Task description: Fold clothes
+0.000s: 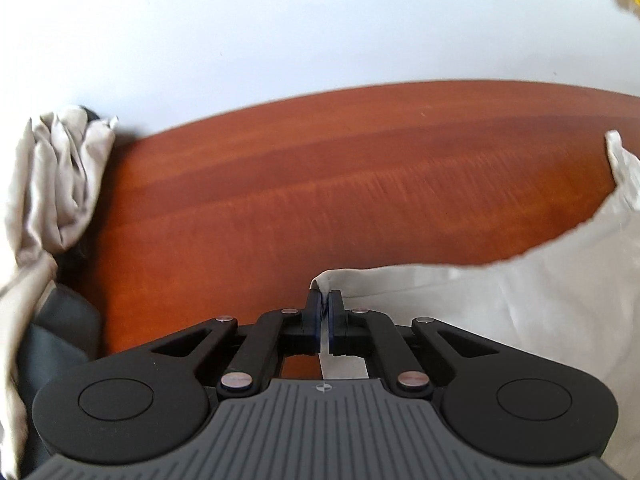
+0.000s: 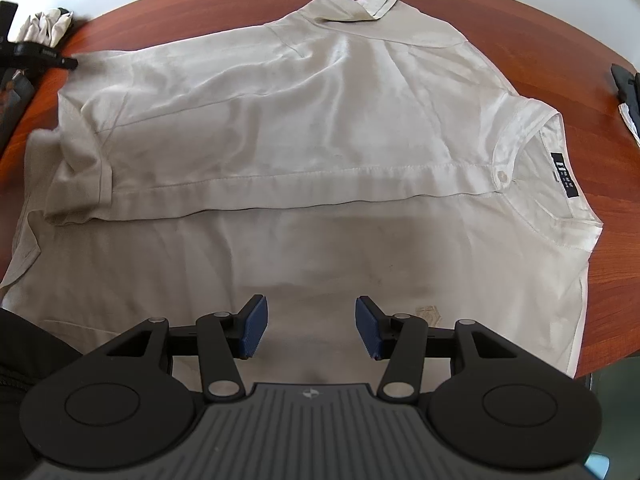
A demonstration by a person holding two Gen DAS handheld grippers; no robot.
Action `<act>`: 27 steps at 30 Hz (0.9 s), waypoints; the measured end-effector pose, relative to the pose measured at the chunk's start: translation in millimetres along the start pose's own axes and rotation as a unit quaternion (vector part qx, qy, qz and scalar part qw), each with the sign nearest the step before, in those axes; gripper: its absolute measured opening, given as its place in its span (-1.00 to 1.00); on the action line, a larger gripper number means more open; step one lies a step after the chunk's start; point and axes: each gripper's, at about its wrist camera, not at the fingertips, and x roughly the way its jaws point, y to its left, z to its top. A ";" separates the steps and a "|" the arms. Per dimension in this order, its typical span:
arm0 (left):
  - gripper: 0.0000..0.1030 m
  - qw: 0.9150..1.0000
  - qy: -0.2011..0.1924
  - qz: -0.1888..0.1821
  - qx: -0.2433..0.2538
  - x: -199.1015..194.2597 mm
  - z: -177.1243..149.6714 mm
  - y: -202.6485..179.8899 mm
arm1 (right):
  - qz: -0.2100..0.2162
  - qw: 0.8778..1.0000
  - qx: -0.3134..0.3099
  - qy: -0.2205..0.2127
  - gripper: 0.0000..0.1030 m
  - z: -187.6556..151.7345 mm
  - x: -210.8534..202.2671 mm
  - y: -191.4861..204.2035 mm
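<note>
Where the reddish wooden desk [image 2: 500, 12] fills the right wrist view, a pale beige shirt [image 2: 304, 120] is seen spread flat across most of it, one front panel folded over toward the middle, the collar with its black label [image 2: 564, 174] lying to the right. The right gripper [image 2: 311, 327] is held low above the near part of the shirt, its fingers spread wide with nothing between them. In the left wrist view only a corner of that shirt [image 1: 500, 304] is shown, cut off at the right edge; the left gripper [image 1: 324, 304] is held level just over the desk [image 1: 280, 184], its fingers closed on the shirt's edge. A second crumpled pale garment [image 1: 52, 184] is seen at the left, partly out of frame. Dark objects [image 2: 36, 56] at the desk's far left edge are blurred and cannot be identified.
</note>
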 end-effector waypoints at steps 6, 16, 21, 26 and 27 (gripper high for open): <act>-0.84 1.000 0.006 0.010 0.007 11.9 23.2 9.2 | 0.000 1.000 0.002 -0.004 0.09 -2.1 -3.4 0.2; -0.24 1.000 0.007 -0.009 0.002 -3.9 10.1 9.8 | 0.005 1.000 0.005 -0.002 0.10 -4.8 -3.4 -2.2; -0.23 1.000 0.011 -0.015 0.007 -25.8 -10.9 1.9 | 0.010 1.000 -0.003 0.000 0.11 -4.3 -3.9 -5.4; -0.23 1.000 0.016 -0.019 0.006 -48.1 -37.4 -11.2 | 0.019 1.000 -0.019 0.002 0.14 -1.7 -5.0 -9.4; -0.23 1.000 0.018 -0.021 0.003 -53.0 -44.0 -13.9 | 0.021 1.000 -0.023 0.002 0.16 -1.0 -5.3 -10.8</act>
